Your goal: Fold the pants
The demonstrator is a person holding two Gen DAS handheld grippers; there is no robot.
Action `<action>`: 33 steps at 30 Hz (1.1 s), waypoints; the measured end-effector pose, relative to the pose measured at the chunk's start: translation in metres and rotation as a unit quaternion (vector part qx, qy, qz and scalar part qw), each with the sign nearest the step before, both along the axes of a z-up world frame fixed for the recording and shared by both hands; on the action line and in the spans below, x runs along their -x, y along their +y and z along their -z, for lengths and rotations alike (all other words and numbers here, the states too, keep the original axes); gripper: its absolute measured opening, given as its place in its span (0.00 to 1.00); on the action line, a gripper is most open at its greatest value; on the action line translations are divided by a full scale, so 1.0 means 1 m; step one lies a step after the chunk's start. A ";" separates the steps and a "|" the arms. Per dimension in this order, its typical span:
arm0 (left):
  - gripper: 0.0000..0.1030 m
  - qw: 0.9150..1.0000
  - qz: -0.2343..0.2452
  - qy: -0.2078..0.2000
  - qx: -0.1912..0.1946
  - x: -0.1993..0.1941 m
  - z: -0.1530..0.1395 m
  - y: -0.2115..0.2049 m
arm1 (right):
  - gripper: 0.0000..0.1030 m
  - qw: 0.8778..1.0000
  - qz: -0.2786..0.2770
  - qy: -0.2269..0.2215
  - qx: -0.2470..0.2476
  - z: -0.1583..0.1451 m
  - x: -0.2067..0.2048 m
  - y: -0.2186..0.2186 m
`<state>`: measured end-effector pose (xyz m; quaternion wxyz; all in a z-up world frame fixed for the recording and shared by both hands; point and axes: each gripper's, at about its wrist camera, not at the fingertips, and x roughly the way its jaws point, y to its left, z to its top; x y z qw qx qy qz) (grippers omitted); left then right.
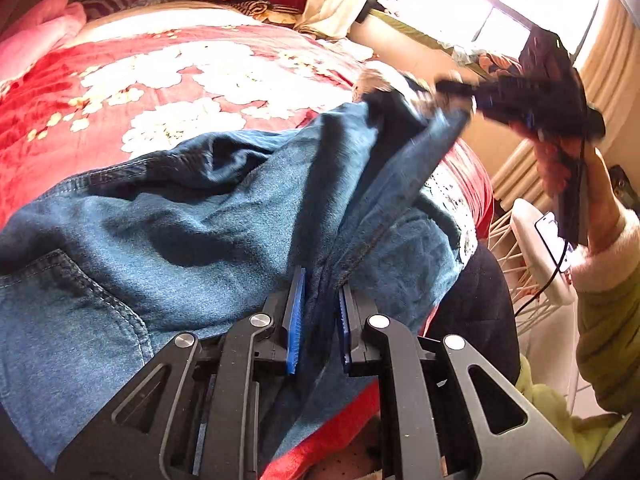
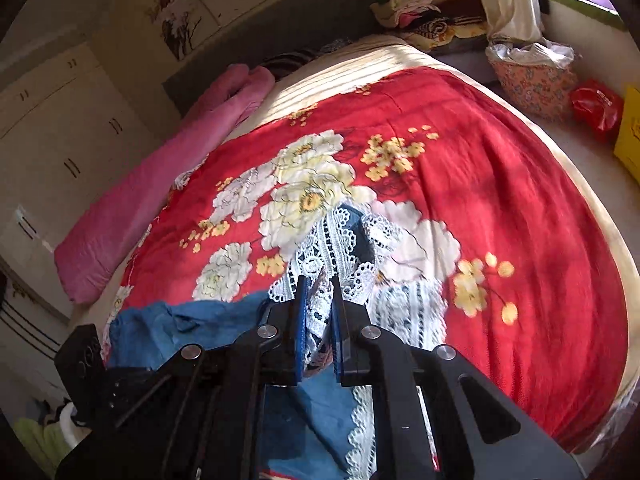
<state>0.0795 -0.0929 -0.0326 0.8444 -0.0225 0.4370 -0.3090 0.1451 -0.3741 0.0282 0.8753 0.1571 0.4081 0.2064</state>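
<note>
The pants (image 1: 200, 216) are blue denim jeans with lighter stitching along the seams and a back pocket. White lace trim (image 2: 324, 256) is sewn at the leg end. They lie crumpled on the bed's red blanket with white flowers (image 2: 460, 160). One part is lifted: the denim rises in a tight ridge from the near edge up to the raised lace end. The rest lies loose with deep folds.

One pair of blue denim pants (image 1: 224, 216) with white lace trim is seen. Two tongs are counted: the left tongs (image 1: 320, 320) and the right tongs (image 2: 319, 328). One red floral blanket (image 2: 500, 184) and one pink pillow (image 2: 160, 176) are shown on one bed.
</note>
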 end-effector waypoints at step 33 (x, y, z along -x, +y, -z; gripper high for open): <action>0.02 0.995 0.065 -0.043 -0.067 0.045 -0.012 -0.012 | 0.08 0.999 -0.021 0.047 0.014 0.059 0.106 -0.042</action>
